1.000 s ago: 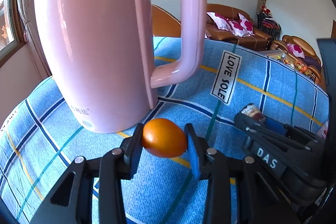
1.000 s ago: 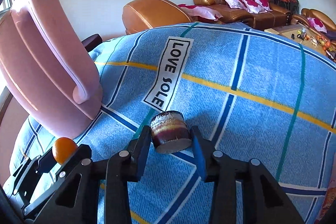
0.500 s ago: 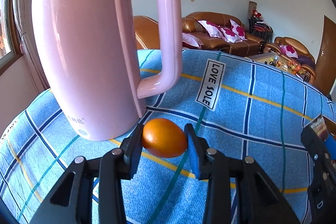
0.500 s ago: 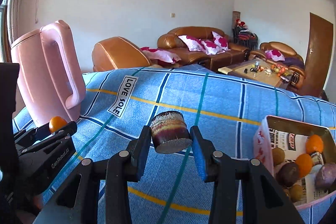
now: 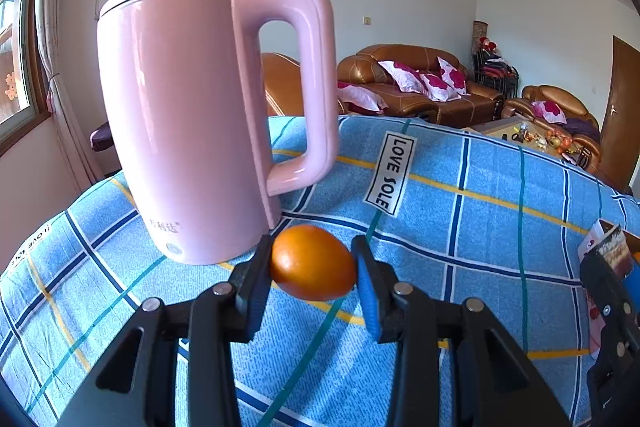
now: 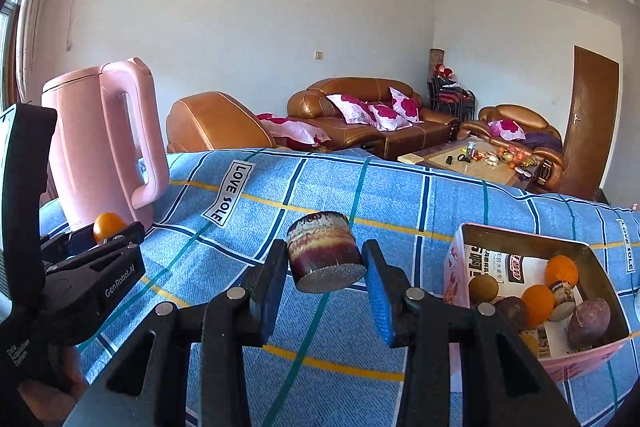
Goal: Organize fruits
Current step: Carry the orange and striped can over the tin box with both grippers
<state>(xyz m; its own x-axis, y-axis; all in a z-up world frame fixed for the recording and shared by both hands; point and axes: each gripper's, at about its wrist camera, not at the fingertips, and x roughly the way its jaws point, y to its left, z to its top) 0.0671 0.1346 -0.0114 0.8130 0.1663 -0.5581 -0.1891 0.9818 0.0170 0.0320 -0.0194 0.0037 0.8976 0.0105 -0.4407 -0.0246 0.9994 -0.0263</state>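
Note:
My left gripper (image 5: 313, 269) is shut on a small orange fruit (image 5: 313, 262) and holds it above the blue checked cloth, just right of the pink kettle (image 5: 208, 115). It also shows in the right wrist view (image 6: 108, 227). My right gripper (image 6: 326, 261) is shut on a short brown striped cylinder piece (image 6: 324, 251) and holds it above the cloth. A pink box (image 6: 536, 287) at the right holds several fruits: oranges, brown ones and purple ones (image 6: 588, 319). The right gripper shows at the right edge of the left wrist view (image 5: 612, 291).
The table is covered with a blue checked cloth (image 6: 400, 195) with a "LOVE SOLE" label (image 5: 392, 173). The tall pink kettle (image 6: 104, 139) stands at the table's left end. Brown sofas (image 6: 360, 119) and a coffee table (image 6: 476, 163) stand beyond.
Both grippers have risen and pulled back from the kettle, each still holding its object. The right gripper has swung right, and the fruit box has come into its view.

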